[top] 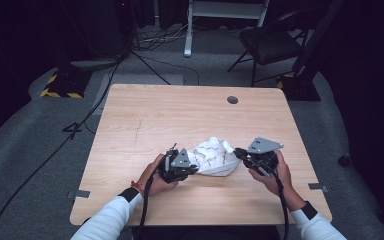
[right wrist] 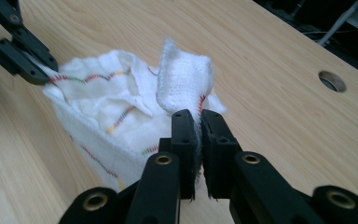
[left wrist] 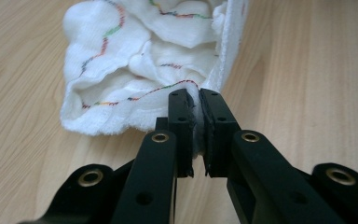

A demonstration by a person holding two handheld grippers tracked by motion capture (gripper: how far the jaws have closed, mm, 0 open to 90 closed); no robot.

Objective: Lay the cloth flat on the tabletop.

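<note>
A crumpled white towelling cloth with wavy rainbow stitching (top: 211,156) sits bunched near the front middle of the light wooden table (top: 150,115). Left gripper (left wrist: 196,100) has its jaws clamped tight on a fold at the cloth's near edge. Right gripper (right wrist: 199,116) is pinched shut on an upstanding corner at the cloth's other end, so the bundle lies between both grippers.

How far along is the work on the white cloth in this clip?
Done: both grips are taken. The left gripper and the right gripper are each shut on an edge of the white cloth. In hand: holding it at the two sides. Left: the cloth is crumpled in a heap on the table, neither spread nor folded.
</note>
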